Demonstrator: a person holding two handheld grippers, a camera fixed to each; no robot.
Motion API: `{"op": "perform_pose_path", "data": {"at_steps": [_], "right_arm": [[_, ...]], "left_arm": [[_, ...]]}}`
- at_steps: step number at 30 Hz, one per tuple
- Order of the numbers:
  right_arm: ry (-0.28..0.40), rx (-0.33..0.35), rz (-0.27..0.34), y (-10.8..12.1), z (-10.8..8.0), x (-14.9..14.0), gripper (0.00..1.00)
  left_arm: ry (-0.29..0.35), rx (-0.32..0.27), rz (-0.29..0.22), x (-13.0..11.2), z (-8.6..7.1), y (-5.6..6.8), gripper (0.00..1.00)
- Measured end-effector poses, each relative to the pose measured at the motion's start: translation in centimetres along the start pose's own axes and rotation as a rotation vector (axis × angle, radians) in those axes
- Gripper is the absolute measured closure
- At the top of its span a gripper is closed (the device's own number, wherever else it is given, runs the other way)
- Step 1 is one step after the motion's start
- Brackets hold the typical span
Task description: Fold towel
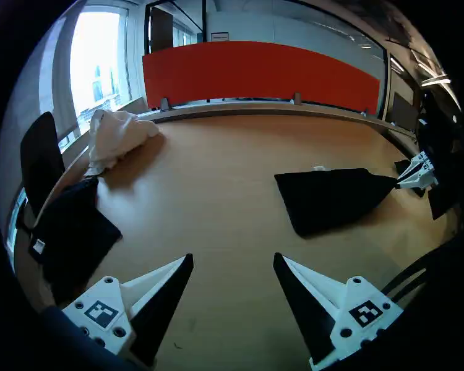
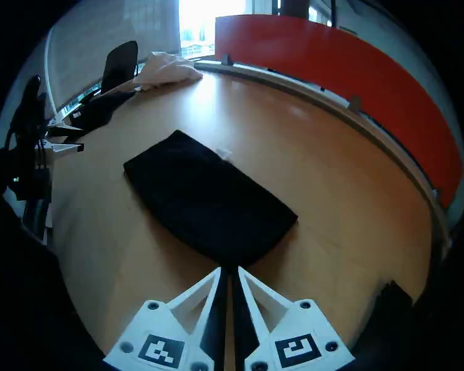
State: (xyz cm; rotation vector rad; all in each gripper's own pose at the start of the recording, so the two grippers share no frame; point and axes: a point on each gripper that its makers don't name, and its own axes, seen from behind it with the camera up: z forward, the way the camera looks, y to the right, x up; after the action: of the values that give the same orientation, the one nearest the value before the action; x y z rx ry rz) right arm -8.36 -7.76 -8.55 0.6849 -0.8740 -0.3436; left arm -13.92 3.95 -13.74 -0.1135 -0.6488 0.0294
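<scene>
Black towel [image 2: 207, 198] lies flat mid wooden table [image 2: 356, 210]; right gripper [image 2: 230, 272] pinches its near corner, fingers pressed together; left gripper [image 1: 232, 258] hovers apart from towel, fingers spread wide; white cloth [image 1: 117, 136] near table's far edge.

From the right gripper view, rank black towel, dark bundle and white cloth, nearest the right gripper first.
1. black towel, clamped in the right gripper.
2. dark bundle, farther off, left side.
3. white cloth, far end, beyond it.

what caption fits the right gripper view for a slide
Right claw pinches the near edge of a folded black cloth towel on a curved wooden table, red divider panel behind.
</scene>
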Motion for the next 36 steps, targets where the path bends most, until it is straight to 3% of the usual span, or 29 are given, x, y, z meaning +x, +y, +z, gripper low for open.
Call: {"op": "perform_pose_path", "data": {"at_steps": [8,17,26,36], "right_arm": [[0.026,-0.021,-0.001,0.7,-1.5,1.0,0.96],[0.049,-0.018,-0.025,0.8,-1.4,2.8,0.96],[0.094,0.019,-0.110,-0.6,-1.0,7.4,0.96],[0.138,0.101,-0.226,-3.7,0.5,12.8,0.96]], "left_arm": [[-0.003,-0.003,0.002,-0.1,0.0,0.0,0.04],[-0.008,-0.010,0.006,-0.2,-0.1,0.4,0.04],[-0.011,-0.008,-0.005,-0.6,-0.5,0.6,0.04],[-0.015,-0.011,-0.021,-1.3,-1.3,1.2,0.04]]}}
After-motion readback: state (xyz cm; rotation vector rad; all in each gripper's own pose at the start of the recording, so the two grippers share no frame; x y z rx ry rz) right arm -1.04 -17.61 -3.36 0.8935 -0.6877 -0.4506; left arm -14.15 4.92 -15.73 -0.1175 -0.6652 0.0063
